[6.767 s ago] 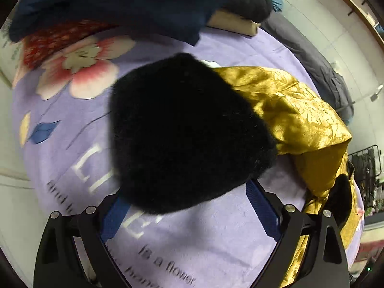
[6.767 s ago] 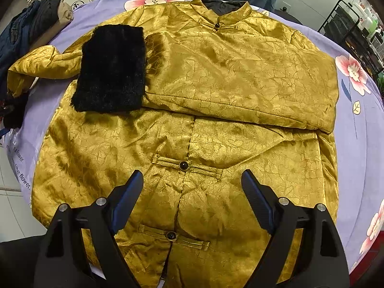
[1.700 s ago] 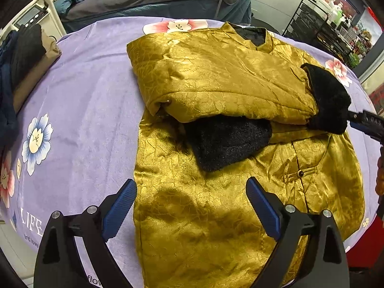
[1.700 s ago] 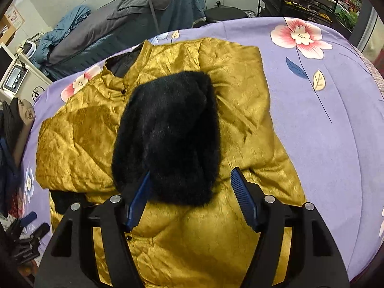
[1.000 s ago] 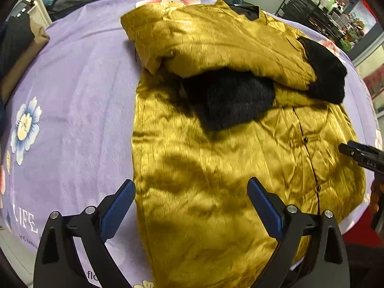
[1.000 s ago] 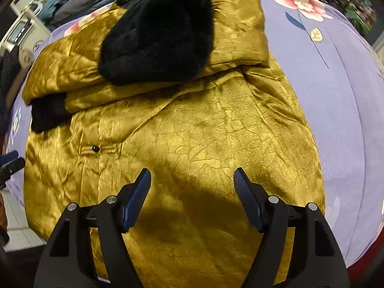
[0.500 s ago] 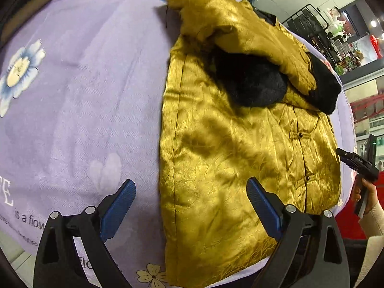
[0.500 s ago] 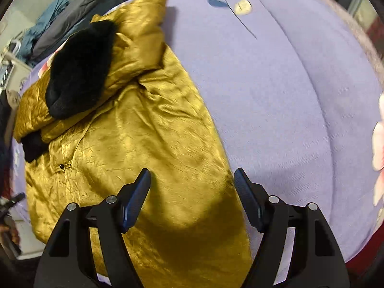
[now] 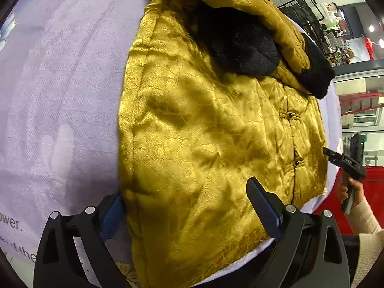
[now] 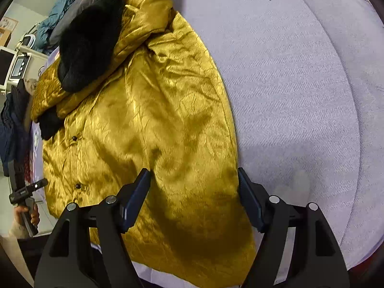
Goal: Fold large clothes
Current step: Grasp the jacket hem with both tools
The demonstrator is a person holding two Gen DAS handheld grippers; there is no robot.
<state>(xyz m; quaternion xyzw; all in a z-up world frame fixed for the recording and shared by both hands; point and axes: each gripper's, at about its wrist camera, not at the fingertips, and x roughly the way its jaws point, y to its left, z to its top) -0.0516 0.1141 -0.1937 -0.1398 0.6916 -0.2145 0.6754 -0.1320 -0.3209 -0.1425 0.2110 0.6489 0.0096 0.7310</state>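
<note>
A lavender blanket (image 9: pixel 60 76) covers the whole work surface, and grey printed lettering runs along its near edge in the left wrist view: the fragments "ower." and "of the" can be read, the rest is cut off. On it lies the gold jacket (image 9: pixel 204 139), front side up, sleeves folded across the chest, hem toward the camera. Its black fur cuffs (image 9: pixel 240 45) rest on the upper part of the body, one beside the other. A row of dark knot buttons (image 9: pixel 290 114) runs down the front placket.

The left gripper (image 9: pixel 192 206) has its jaws spread wide around the left bottom corner of the jacket; one blue pad is under the cloth edge, the other above the fabric, and they are not closed on it. The right gripper (image 10: pixel 194 196) likewise stands wide open, straddling the right side of the hem, the pads on either side of the fabric without pinching it.

Compared with half a second ago, both grippers have dropped lower and closer to the hem, so the jacket now fills much more of each view and the cloth sits between the pads, where before they hovered short of it. A second and more back, the right gripper was at the fur cuff.
</note>
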